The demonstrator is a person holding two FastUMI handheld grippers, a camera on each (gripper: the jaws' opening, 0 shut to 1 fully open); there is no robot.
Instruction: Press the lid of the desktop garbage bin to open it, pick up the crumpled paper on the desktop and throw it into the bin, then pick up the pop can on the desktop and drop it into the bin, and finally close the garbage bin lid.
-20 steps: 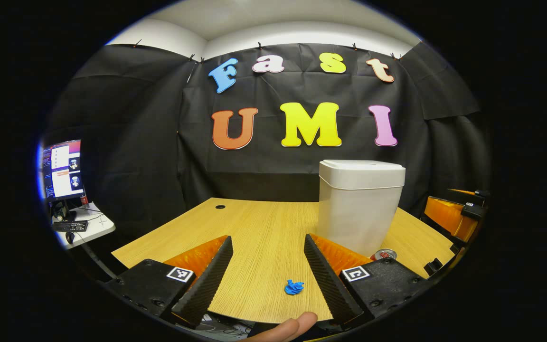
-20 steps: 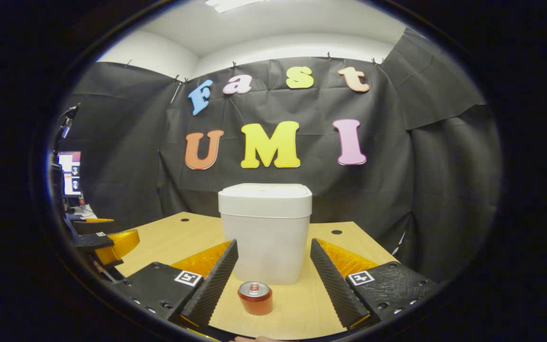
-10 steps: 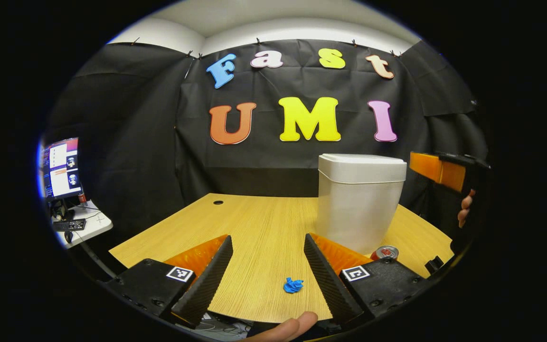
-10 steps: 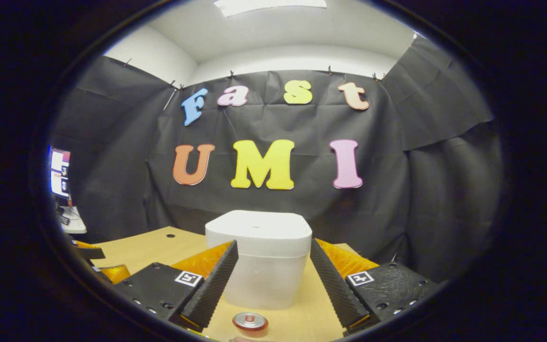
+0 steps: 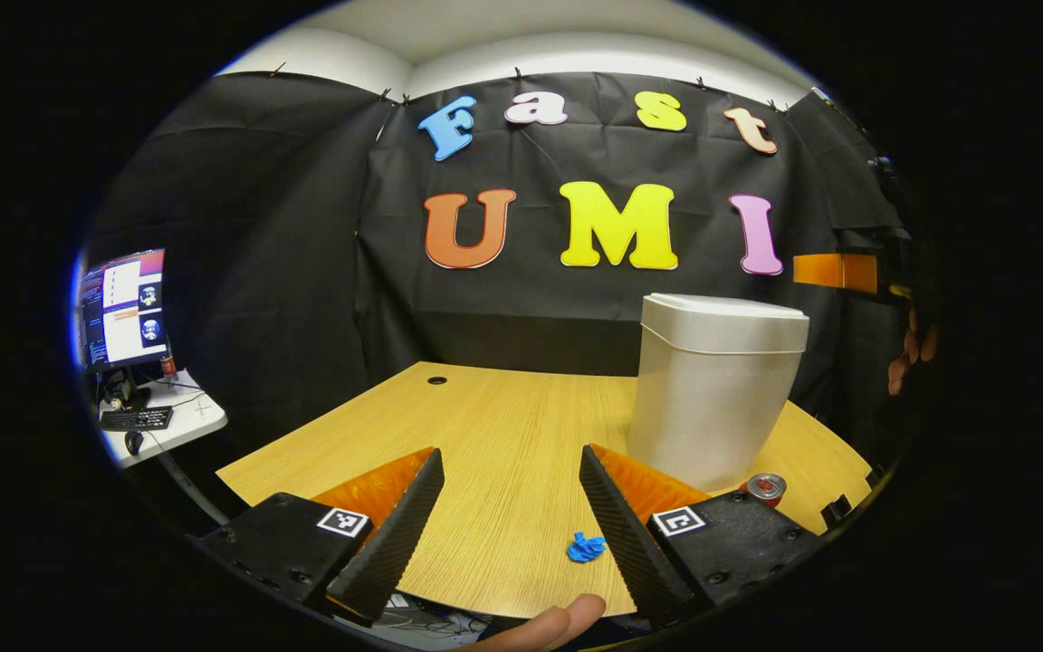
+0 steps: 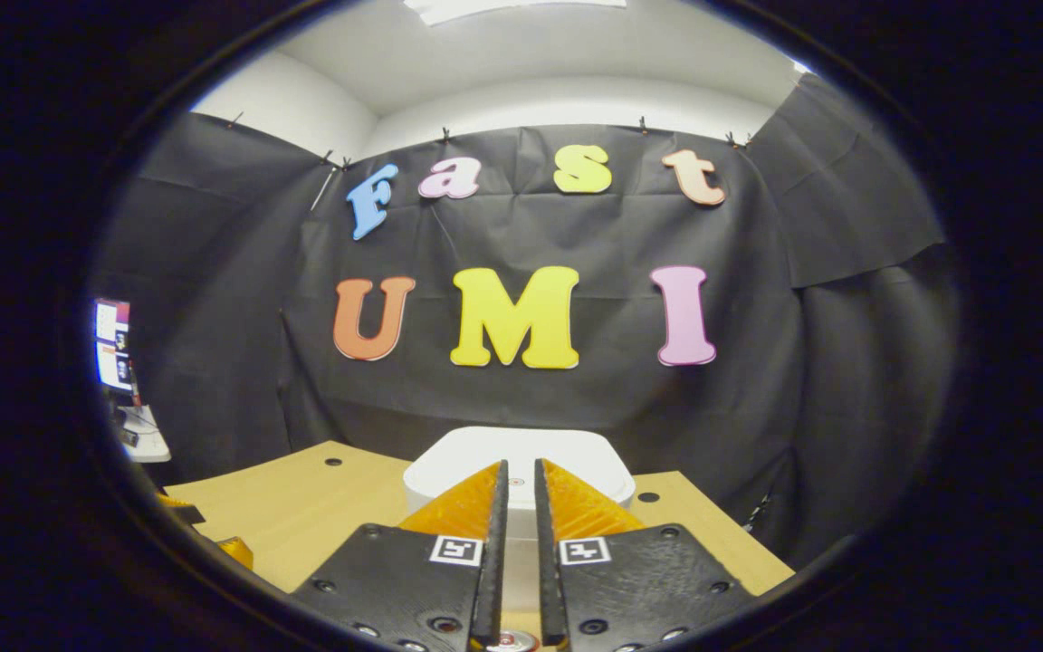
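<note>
Whereas 0.5 s ago the right gripper (image 6: 518, 507) had its jaws spread wide, they're now nearly pressed together w/ only a thin slit, nothing between, raised above the bin (image 6: 521, 453), lid closed. Left gripper (image 5: 508, 507) jaws spread, empty, low over the desk (image 5: 485, 426). Crumpled paper (image 5: 586, 547) lies near the desk's front edge, beside the left gripper's right finger. Pop can (image 5: 766, 488) upright just beside bin base, close to desk's right edge. Broad bare desk left of bin. No legible labels.
</note>
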